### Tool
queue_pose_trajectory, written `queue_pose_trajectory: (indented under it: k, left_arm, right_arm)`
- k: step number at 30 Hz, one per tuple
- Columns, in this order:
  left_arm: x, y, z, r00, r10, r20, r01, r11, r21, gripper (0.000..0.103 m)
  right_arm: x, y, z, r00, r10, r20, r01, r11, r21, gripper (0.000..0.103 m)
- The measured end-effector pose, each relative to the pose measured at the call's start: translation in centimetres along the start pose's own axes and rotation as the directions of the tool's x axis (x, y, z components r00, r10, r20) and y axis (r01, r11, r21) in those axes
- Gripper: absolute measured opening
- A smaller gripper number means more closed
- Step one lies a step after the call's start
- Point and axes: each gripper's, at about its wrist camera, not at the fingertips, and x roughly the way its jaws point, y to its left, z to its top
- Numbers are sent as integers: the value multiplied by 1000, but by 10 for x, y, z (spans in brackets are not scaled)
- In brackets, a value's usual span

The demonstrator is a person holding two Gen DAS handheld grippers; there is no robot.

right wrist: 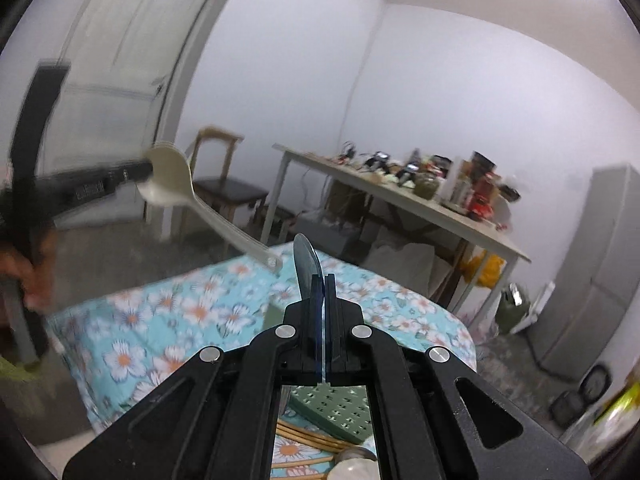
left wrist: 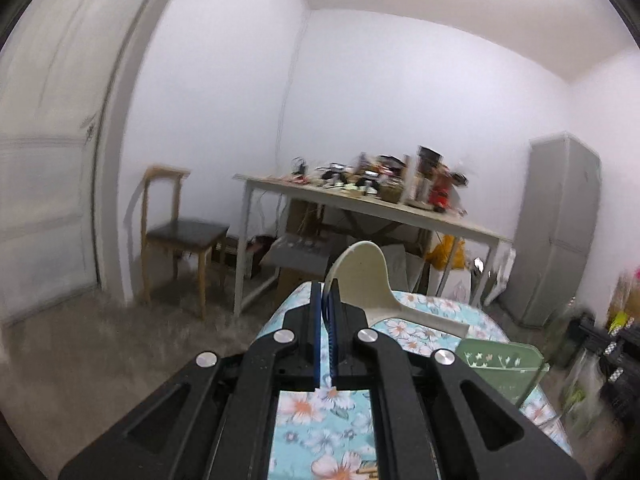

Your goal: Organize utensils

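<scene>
My left gripper [left wrist: 327, 292] is shut on the bowl of a cream plastic rice spoon [left wrist: 366, 276], held above the floral tablecloth [left wrist: 420, 312]; its handle points right. In the right wrist view the same spoon [right wrist: 176, 178] hangs in the left gripper [right wrist: 150, 170] at the upper left, blurred. My right gripper [right wrist: 322, 280] is shut on a dark metal spoon [right wrist: 306, 258] whose bowl sticks up past the fingertips. A green perforated utensil holder [right wrist: 334, 410] lies below the right gripper, and it also shows in the left wrist view [left wrist: 500, 364]. Wooden chopsticks [right wrist: 308, 438] lie beside it.
A cluttered white table [left wrist: 360, 204] stands behind, with a wooden chair [left wrist: 176, 232] to its left and a grey cabinet [left wrist: 560, 232] to its right. A door [left wrist: 52, 140] is at left. A pale round object [right wrist: 354, 468] lies near the chopsticks.
</scene>
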Motion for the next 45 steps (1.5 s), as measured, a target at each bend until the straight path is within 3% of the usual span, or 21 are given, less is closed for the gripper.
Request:
queue_pose_trajectory:
  k: [6, 11, 15, 20, 24, 29, 32, 33, 36, 41, 45]
  left_arm:
    - [18, -48, 7, 1000, 13, -1, -12, 976, 219, 2]
    - [35, -82, 2, 999, 47, -20, -35, 911, 410, 2]
    - [48, -103, 0, 996, 93, -9, -74, 844, 531, 2]
    - [70, -121, -13, 990, 115, -77, -41, 778, 627, 2]
    - [88, -135, -25, 984, 118, -131, -2, 751, 660, 2]
    - [108, -145, -30, 973, 100, -210, 56, 775, 629, 4]
    - [120, -148, -32, 955, 82, -285, 106, 803, 586, 7]
    - [125, -146, -32, 945, 69, -320, 127, 823, 554, 7]
    - [130, -141, -30, 936, 46, -350, 143, 857, 495, 8]
    - [132, -126, -21, 912, -84, -402, 220, 926, 306, 18]
    - [125, -114, -14, 920, -137, -367, 226, 951, 210, 28]
  right_arm:
    - [-21, -46, -4, 998, -15, 60, 6, 989, 147, 0]
    - [-29, -68, -10, 995, -17, 96, -3, 978, 210, 0]
    - [-29, -76, -18, 993, -19, 116, -10, 970, 243, 0]
    - [-29, -89, -28, 992, -11, 122, -25, 958, 287, 0]
    - [-30, -100, -32, 992, -5, 130, -36, 948, 316, 0]
    - [-30, -113, -38, 992, 2, 129, -48, 936, 350, 0]
    - [-30, -120, -41, 992, 12, 125, -59, 926, 374, 0]
    - [-31, -121, -42, 992, 16, 126, -64, 922, 382, 0]
    - [-31, -125, -43, 992, 25, 123, -72, 914, 398, 0]
    - [-31, -128, -39, 992, 29, 126, -78, 911, 405, 0]
    - [-31, -131, -33, 989, 27, 144, -83, 911, 404, 0]
